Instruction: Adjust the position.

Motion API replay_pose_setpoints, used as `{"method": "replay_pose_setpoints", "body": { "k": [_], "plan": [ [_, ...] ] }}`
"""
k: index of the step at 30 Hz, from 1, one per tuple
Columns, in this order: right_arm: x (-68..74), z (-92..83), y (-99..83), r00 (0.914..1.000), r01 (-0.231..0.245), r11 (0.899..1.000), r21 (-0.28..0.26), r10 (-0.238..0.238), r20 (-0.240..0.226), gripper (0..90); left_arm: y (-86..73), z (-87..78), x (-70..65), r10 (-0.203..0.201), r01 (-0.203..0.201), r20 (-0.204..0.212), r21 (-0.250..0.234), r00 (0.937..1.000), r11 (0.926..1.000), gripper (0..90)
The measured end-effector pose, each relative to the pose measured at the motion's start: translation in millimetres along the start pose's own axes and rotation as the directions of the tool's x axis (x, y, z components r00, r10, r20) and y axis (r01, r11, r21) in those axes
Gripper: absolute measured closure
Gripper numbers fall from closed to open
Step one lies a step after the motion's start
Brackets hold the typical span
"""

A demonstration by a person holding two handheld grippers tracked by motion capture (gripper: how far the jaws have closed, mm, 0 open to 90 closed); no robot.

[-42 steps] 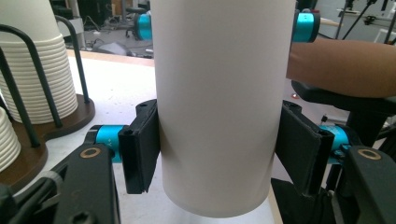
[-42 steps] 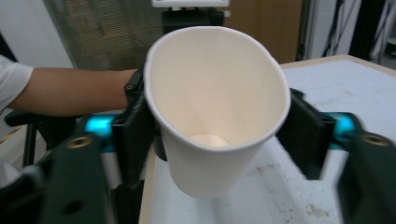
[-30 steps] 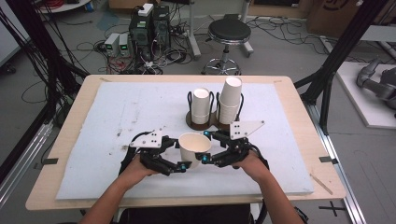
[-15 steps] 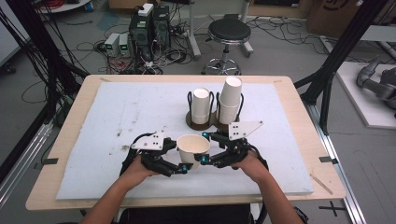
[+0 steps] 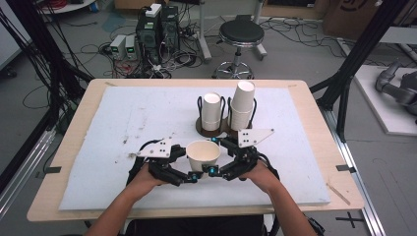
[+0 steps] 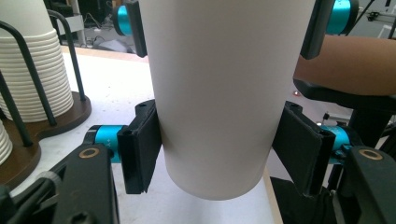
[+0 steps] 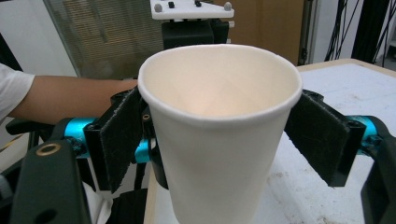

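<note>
Handover midway: the paper cup (image 5: 203, 155), lifted clear of the stacks in the holder (image 5: 216, 129), was clamped by the left gripper (image 6: 212, 151), while the right gripper (image 7: 219, 140) had its fingers just spread open around it.

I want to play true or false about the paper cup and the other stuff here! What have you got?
1. The paper cup at the front is empty. True.
2. The paper cup is upside down. False: its open mouth faces up.
3. Two stacks of cups stand in a holder behind it. True.
4. The stool stands on the table. False: it stands on the floor beyond the table.
</note>
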State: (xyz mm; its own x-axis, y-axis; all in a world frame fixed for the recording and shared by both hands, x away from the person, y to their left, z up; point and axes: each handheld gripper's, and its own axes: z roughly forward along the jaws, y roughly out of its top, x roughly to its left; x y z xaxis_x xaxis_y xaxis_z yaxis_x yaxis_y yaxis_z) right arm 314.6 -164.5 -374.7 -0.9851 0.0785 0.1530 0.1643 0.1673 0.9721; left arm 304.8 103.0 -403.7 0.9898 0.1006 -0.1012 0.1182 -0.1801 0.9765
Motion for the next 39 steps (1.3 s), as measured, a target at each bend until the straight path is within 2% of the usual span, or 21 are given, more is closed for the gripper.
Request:
{"method": "replay_pose_setpoints", "body": {
  "k": [5, 9, 13, 15, 19, 22, 24, 27, 39],
  "plan": [
    [0.6, 0.7, 0.6, 0.9998, 0.016, 1.0, -0.006, -0.016, -0.008, 31.6, -0.1, 1.9, -0.7, 0.0, 0.0, 0.004, -0.001, 1.0, 1.0, 35.2],
    [0.3, 1.0, 0.7, 0.9993, 0.036, 0.999, -0.007, -0.036, -0.008, 35.5, -0.2, 2.8, -0.5, 0.001, -0.001, 0.002, -0.001, 1.0, 1.0, 35.6],
    [-0.4, -1.2, 1.4, 0.9984, 0.054, 0.999, -0.006, -0.054, 0.013, 36.0, -1.3, 2.8, -0.1, -0.018, 0.018, -0.025, -0.003, 0.9995, 0.9998, 33.2],
    [-0.9, -3.8, 1.9, 0.9982, 0.056, 0.998, -0.007, -0.055, 0.022, 36.5, -2.5, 1.5, 0.7, -0.035, 0.035, -0.049, 0.002, 0.9982, 0.9994, 25.9],
    [-3.9, -9.6, 2.2, 0.9967, 0.062, 0.998, 0.001, -0.062, 0.052, 37.1, -4.9, -7.5, 2.0, -0.037, 0.037, -0.078, -0.003, 0.9963, 0.9993, 25.2],
    [-7.1, -13.6, 2.2, 0.9958, 0.055, 0.998, 0.0, -0.055, 0.074, 37.1, -6.1, -18.9, 4.5, -0.045, 0.043, -0.124, -0.017, 0.9912, 0.9989, 25.1],
    [-8.3, -15.5, 2.1, 0.995, 0.05, 0.999, 0.003, -0.051, 0.087, 37.2, -5.9, -26.7, 6.2, -0.052, 0.048, -0.168, -0.028, 0.9843, 0.9984, 25.0],
    [-8.3, -17.9, 1.9, 0.9931, 0.055, 0.998, 0.005, -0.055, 0.103, 37.2, -5.2, -35.5, 9.5, -0.064, 0.055, -0.201, -0.051, 0.9774, 0.9972, 24.2],
    [-10.8, -22.4, 2.7, 0.9902, 0.045, 0.999, 0.007, -0.045, 0.132, 37.3, -7.7, -50.7, 14.7, -0.083, 0.067, -0.257, -0.071, 0.9628, 0.9952, 22.0]
  ]
}}
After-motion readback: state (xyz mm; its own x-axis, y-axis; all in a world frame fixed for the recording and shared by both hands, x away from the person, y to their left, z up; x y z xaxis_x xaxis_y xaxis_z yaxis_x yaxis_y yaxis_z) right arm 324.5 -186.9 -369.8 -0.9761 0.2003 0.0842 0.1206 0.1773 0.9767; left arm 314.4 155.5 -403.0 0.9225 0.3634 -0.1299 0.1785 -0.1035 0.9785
